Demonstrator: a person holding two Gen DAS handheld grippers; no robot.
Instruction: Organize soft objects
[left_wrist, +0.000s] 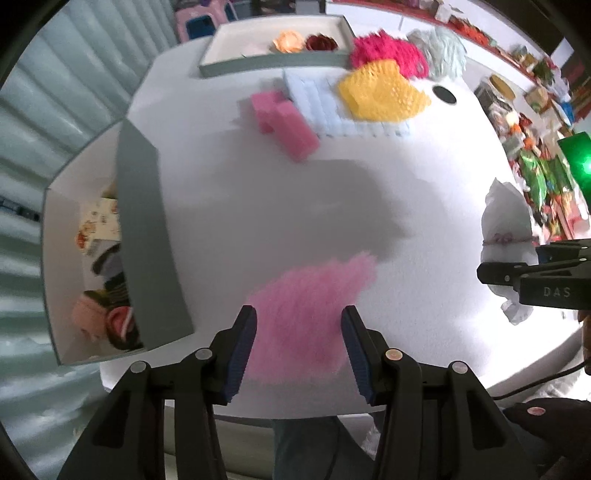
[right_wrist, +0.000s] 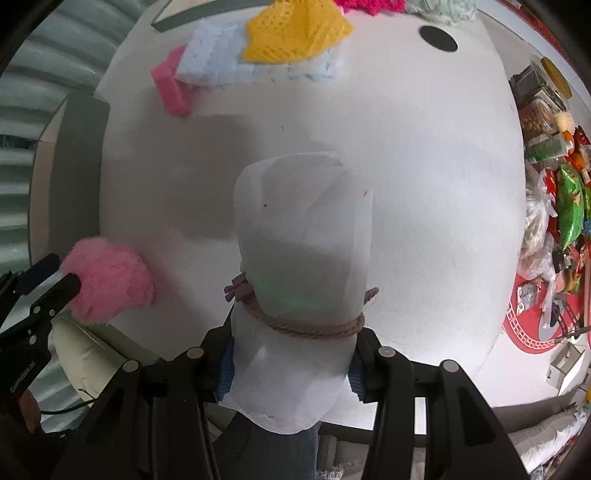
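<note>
My left gripper is open, its jaws on either side of a fluffy pink pom lying on the white table; the pom also shows in the right wrist view. My right gripper is shut on a white fabric pouch tied with a brown cord, held over the table; the pouch also shows in the left wrist view. At the far side lie a pink sponge, a light blue sponge mat, a yellow mesh scrubber, a magenta pom and a pale green fluffy piece.
A grey box at the left table edge holds socks and soft items. Another grey box at the back holds an orange and a dark red item. A black hole sits in the table. Cluttered shelves stand at the right.
</note>
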